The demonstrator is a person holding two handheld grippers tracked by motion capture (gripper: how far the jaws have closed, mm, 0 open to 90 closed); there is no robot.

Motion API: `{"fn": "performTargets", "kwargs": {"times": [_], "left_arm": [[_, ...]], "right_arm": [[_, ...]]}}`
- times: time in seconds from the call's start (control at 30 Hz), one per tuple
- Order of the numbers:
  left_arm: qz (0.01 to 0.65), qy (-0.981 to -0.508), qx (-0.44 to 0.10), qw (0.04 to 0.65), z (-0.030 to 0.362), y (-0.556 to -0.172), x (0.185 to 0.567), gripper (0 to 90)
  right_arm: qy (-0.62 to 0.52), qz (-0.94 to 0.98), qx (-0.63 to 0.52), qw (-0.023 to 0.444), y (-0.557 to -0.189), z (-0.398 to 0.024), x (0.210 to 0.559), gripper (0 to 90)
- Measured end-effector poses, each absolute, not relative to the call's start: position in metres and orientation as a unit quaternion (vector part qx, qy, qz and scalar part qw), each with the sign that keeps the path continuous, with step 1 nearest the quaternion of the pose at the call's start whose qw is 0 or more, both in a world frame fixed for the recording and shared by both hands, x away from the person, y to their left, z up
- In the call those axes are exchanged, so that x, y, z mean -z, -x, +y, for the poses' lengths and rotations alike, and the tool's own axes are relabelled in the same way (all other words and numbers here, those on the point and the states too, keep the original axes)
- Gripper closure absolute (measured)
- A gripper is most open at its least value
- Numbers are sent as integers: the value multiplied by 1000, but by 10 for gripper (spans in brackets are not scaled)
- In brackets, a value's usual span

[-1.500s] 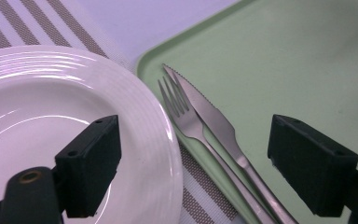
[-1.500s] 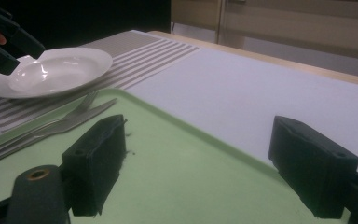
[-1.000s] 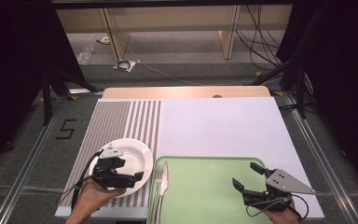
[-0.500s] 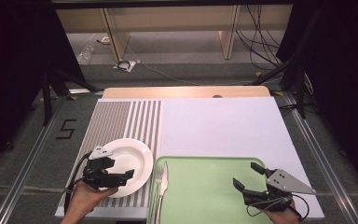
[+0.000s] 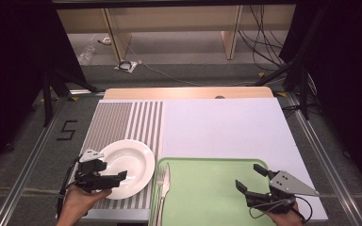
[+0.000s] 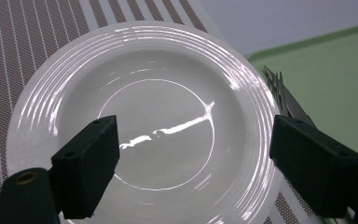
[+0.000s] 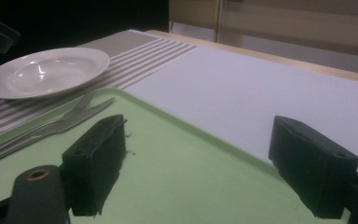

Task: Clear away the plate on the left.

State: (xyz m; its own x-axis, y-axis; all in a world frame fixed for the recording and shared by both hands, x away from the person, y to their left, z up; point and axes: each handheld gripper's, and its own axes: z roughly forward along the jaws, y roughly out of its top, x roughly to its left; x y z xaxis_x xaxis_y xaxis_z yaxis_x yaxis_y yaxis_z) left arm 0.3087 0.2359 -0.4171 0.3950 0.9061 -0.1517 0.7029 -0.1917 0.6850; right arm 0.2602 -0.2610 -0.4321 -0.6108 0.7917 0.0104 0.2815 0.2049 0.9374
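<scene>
A white plate lies on the striped placemat at the near left. My left gripper hovers open over the plate's near-left rim. In the left gripper view its jaws stand wide apart above the plate, with nothing between them. A green tray sits to the right of the plate, and a fork and knife lie along the tray's left side. My right gripper is open and empty above the tray's near-right part. The right gripper view looks across the tray to the cutlery and the plate.
A white mat covers the table behind the tray. The table's wooden far edge runs beyond it. Past the table, cables and shelf legs stand on the floor. The plate's right rim sits close to the tray's left wall.
My left gripper has drawn back a little to the left, from over the plate toward its near-left rim. The plate, tray and right gripper have stayed put.
</scene>
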Motion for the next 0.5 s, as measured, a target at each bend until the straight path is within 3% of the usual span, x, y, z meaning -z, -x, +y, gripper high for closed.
{"fn": "performTargets", "kwargs": {"times": [0.5], "left_arm": [[564,-734,-145,350,254,-303,422,157]], "right_arm": [[-364,733,-517,249,-259,-262,432,196]]}}
